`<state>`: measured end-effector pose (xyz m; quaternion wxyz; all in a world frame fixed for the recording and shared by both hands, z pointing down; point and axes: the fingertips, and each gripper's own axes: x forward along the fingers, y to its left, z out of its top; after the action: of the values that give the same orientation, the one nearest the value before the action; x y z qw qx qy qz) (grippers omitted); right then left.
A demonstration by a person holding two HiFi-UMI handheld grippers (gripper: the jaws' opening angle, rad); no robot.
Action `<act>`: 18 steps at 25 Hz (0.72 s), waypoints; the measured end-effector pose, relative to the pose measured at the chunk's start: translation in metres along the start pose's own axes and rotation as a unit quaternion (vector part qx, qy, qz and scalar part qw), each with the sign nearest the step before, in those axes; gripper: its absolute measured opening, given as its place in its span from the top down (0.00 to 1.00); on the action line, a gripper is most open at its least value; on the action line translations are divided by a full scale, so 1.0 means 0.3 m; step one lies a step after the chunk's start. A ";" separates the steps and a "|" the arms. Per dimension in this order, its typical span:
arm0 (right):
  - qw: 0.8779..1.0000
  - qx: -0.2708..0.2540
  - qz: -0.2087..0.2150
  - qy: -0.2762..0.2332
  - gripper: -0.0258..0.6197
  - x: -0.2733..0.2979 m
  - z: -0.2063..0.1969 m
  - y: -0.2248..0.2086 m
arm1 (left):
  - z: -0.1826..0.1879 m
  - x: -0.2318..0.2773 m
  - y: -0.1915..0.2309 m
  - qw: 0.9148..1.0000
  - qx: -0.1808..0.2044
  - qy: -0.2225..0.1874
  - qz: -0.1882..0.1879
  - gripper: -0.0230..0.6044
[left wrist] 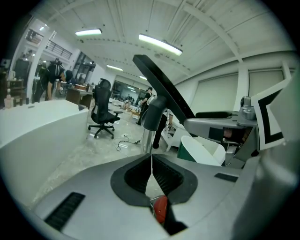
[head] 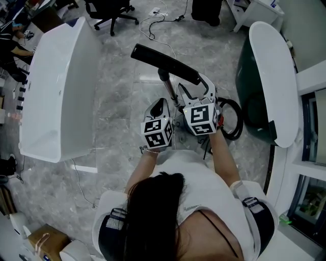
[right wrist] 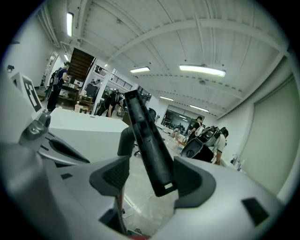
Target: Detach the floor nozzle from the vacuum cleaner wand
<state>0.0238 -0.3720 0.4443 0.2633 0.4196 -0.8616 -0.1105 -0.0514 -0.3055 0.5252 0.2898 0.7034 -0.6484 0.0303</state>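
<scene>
Dark hair (head: 153,214) of the person fills 6 o'clock in head view. Just above frame centre lies the floor nozzle (head: 163,62), a long black bar slanting from 10 to 4 o'clock. A black elbow joins it to the wand (head: 169,92), which runs back toward the person between the two tools. At 3 o'clock of the wand is the right gripper (head: 197,85), jaws wide apart. In right gripper view the nozzle's end shows between them, close to the right-hand pad and clear of the other, not clamped. At 6 o'clock of the nozzle, just beside the wand, is the left gripper (head: 161,104), jaws closed together on nothing. In left gripper view the wand and nozzle stand ahead, past the tips. A black hose (head: 235,120) loops at 3 o'clock of the right gripper. Beyond it at 2 o'clock is a white and green curved unit (head: 270,76). A white table (head: 56,86) sits at 9 o'clock, an office chair (head: 109,12) at 11 o'clock, loose cables (head: 153,25) at 12 o'clock, all on a grey marbled floor (head: 117,86).
</scene>
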 end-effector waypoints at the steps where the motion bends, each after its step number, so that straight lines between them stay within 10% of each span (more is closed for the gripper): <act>1: 1.000 -0.004 0.001 0.000 0.52 0.002 0.002 -0.001 | 0.001 0.002 0.003 1.000 0.000 0.001 0.001 0.95; 18: 0.998 -0.053 0.016 0.002 0.49 0.046 0.038 -0.007 | 0.005 0.025 0.004 1.000 0.005 0.002 -0.001 0.95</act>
<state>0.0119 -0.3845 0.4389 0.2889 0.3915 -0.8605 -0.1510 -0.0519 -0.3130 0.5278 0.2879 0.7053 -0.6469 0.0349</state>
